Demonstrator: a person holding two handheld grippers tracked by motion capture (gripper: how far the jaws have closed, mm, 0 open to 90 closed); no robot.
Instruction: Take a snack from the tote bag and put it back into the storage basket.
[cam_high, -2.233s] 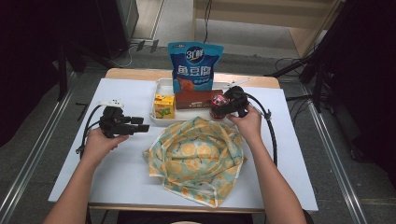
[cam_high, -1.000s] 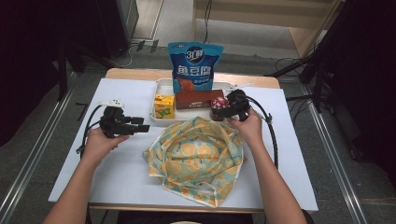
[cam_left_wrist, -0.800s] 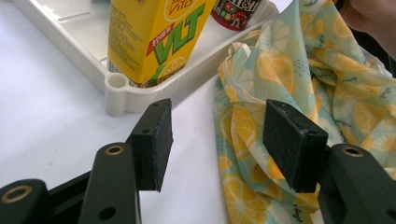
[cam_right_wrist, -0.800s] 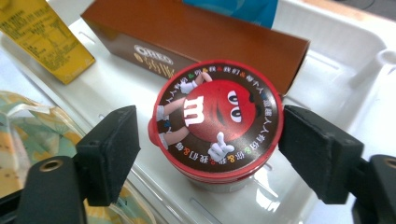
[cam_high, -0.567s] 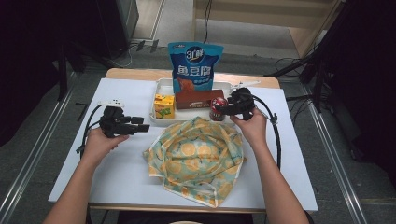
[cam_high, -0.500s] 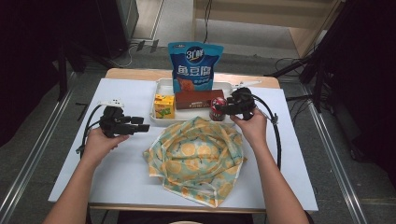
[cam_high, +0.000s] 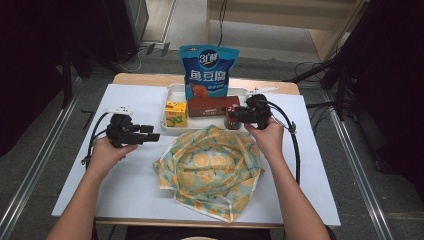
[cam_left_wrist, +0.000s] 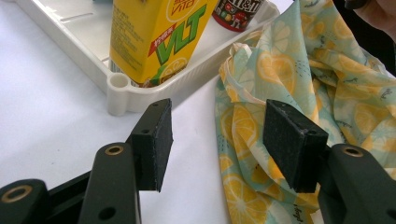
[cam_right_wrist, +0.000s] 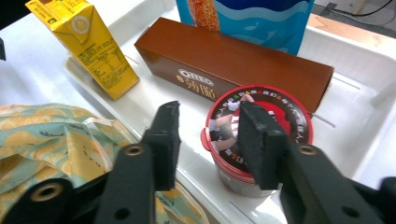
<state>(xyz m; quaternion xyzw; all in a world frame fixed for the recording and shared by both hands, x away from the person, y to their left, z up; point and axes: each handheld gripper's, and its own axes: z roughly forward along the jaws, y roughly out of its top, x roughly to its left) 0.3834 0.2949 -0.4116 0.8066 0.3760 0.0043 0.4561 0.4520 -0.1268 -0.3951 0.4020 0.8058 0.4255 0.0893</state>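
Your right gripper (cam_high: 239, 114) was at the upper right of the middle in the high view, right by the small red cup (cam_high: 232, 120); the cup stood at the near right end of the white tray (cam_high: 170, 92). In the right gripper view your right gripper (cam_right_wrist: 208, 140) had its two black jaws partly open; the red cup (cam_right_wrist: 280, 116) sat low and right of the middle, with one jaw in front of its lid and the other jaw just left of it, over the tray floor; the jaws did not squeeze the cup, and I could not tell if a pad touched the lid. Behind the cup, higher in that picture, lay the long brown cookie box (cam_right_wrist: 233, 60); the yellow juice box (cam_right_wrist: 84, 44) stood at the upper left; the blue snack bag (cam_right_wrist: 261, 21) rose at the top.

Your left gripper (cam_high: 150, 134) was at the left of the high view, low over the white table (cam_high: 130, 185), well apart from the cup; in the left gripper view your left gripper (cam_left_wrist: 217, 140) was wide open and held nothing; the yellow juice box (cam_left_wrist: 159, 37) was above its left jaw, and the lemon cloth bag (cam_left_wrist: 327, 84) spread behind its right jaw. In the high view the lemon cloth bag (cam_high: 210, 170) lay in the middle, just below the tray.
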